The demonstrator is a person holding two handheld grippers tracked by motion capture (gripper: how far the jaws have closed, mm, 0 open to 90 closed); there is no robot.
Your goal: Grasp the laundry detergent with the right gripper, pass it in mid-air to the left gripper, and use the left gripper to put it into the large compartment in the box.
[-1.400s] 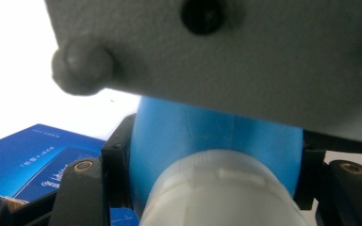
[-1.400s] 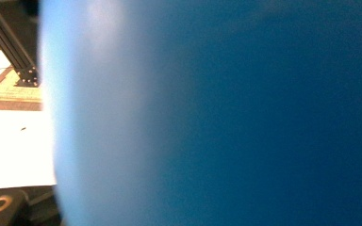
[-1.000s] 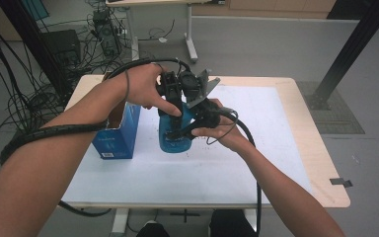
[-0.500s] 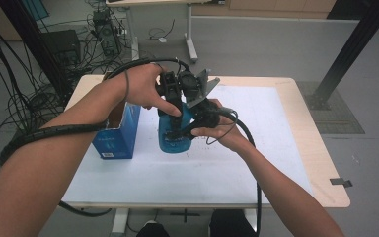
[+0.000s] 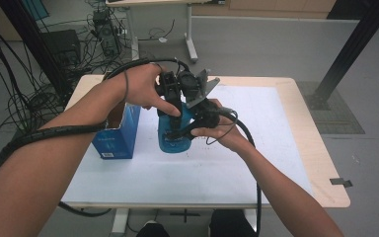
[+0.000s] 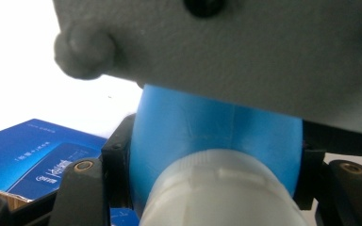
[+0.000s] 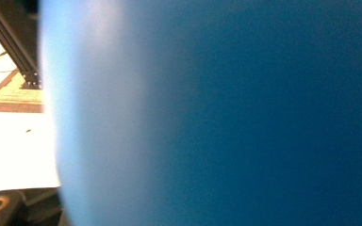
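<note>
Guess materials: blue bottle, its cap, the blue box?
Blue bottle: likely translucent plastic with a smooth, slightly glossy skin and a faint mould seam. Cap: off-white plastic, matte, with ridged steps. Blue box: printed cardboard; brown torn edges show at its open top.

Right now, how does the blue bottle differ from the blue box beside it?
The blue bottle is rounded and translucent; the blue box is flat-sided, opaque cardboard. The bottle has both grippers on it; the box stands free, its top open. Both are blue and upright on the table.
</note>
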